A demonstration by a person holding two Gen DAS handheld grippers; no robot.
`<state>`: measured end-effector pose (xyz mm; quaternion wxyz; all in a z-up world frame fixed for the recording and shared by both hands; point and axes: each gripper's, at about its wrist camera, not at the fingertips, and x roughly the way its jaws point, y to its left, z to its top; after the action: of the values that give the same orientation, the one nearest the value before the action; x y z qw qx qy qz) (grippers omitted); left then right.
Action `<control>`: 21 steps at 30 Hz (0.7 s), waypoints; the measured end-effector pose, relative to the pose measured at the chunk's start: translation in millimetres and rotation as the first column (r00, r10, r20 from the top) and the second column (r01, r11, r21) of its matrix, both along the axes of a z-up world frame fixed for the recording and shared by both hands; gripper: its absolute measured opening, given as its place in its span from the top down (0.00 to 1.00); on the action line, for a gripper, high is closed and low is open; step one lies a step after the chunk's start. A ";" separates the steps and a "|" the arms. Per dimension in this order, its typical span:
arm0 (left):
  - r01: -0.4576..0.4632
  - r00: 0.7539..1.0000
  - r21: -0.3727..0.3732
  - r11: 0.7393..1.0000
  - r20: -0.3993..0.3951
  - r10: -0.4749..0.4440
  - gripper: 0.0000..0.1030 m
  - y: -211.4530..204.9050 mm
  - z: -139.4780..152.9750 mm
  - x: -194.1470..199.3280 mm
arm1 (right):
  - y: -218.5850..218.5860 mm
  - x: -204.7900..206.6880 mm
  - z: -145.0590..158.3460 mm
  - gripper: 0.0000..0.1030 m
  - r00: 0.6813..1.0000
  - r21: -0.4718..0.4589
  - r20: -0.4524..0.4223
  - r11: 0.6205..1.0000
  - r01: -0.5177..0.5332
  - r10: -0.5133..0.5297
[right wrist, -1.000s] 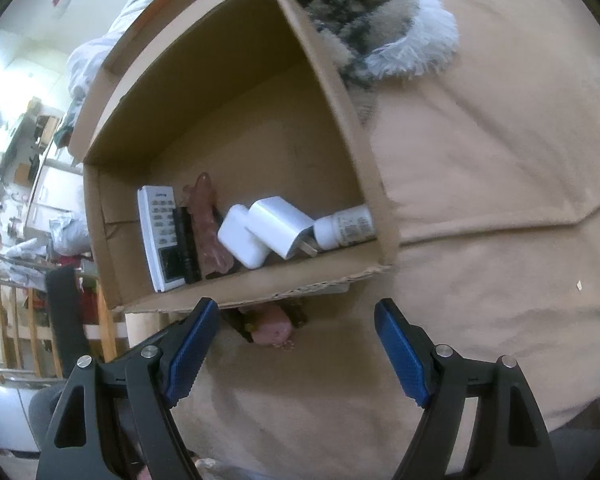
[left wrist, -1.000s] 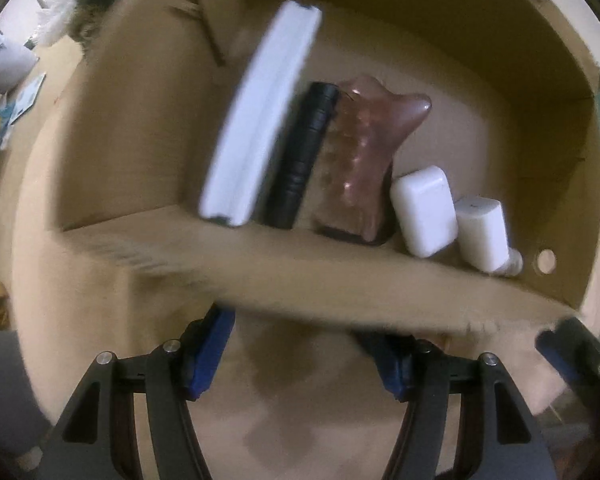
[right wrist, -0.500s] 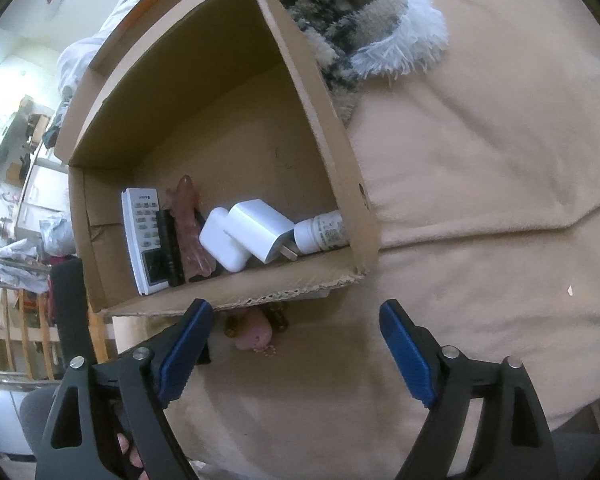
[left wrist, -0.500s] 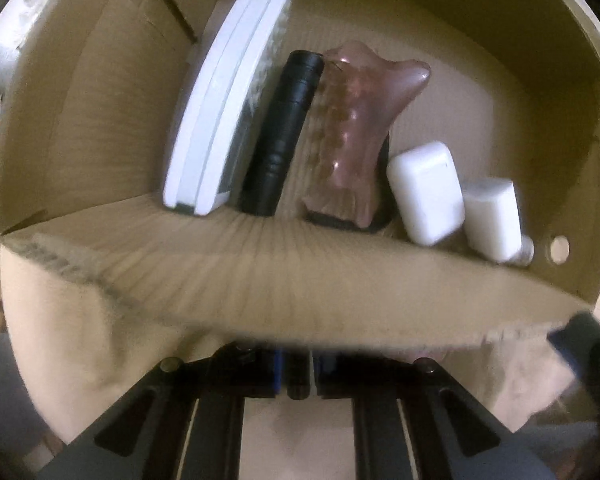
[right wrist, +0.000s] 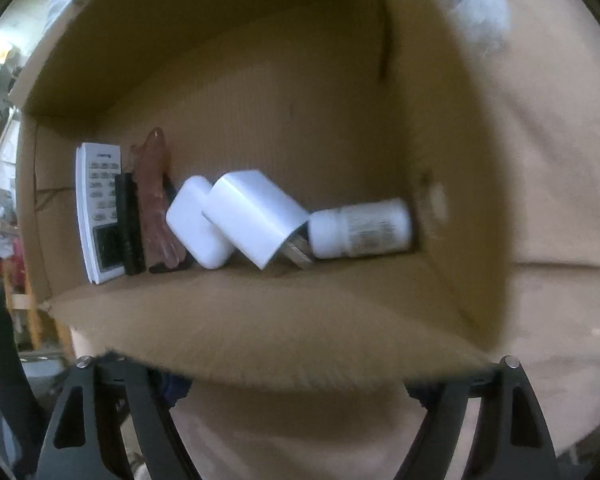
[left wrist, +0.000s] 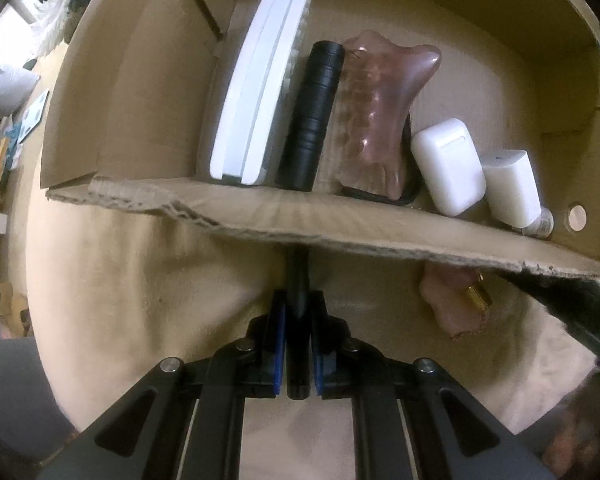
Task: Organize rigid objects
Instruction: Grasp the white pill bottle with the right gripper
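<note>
So here's where we're at: our left gripper has its jaws pinched on a slim black stick-like thing, low centre of the left wrist view. Its long axis runs straight up the frame, and its far end tucks under the near wall of the cardboard box just above. The row inside, white remote, black tube and pink massager, lies the same way, so we figure lift and carry it up-frame over that wall. Our right gripper stays spread wide with nothing visible between its jaws, though the wall hides its tips. The pink trinket on the blanket sits lower right, nearer it.
</note>
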<state>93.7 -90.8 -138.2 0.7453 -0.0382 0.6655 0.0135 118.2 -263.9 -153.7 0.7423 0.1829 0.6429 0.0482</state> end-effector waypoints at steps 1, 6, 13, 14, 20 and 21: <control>-0.002 1.000 0.000 1.000 0.001 0.002 0.90 -2.0 -1.2 -1.3 | 1.2 2.2 -4.1 0.18 1.000 0.001 -0.009 1.000 0.000 0.000; -0.003 1.000 0.009 1.000 0.008 0.003 0.90 4.2 -1.1 -8.5 | 4.0 4.3 -3.0 0.30 0.999 0.007 0.015 0.999 -0.032 0.032; 0.000 1.000 0.016 1.000 0.015 -0.001 0.90 3.8 -2.3 -13.2 | 11.2 1.8 -5.4 0.38 0.998 -0.017 0.007 0.997 -0.069 0.069; -0.001 1.000 0.015 1.000 0.015 0.000 0.90 3.7 -2.6 -14.0 | 21.7 6.0 -9.1 0.38 0.997 -0.035 0.007 0.996 -0.078 0.078; -0.001 1.000 0.016 1.000 0.014 0.001 0.90 4.5 -2.5 -15.0 | 35.1 7.9 -9.8 0.52 0.991 -0.125 0.036 0.985 -0.121 0.126; 0.000 1.000 0.016 1.000 0.014 -0.001 0.90 4.6 -2.4 -15.1 | 35.0 7.5 -8.8 0.52 0.991 -0.121 0.039 0.985 -0.123 0.129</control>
<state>78.7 -86.1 -140.7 0.7502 -0.0322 0.6602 0.0184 125.8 -229.0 -162.5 0.7620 0.0962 0.6375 0.0609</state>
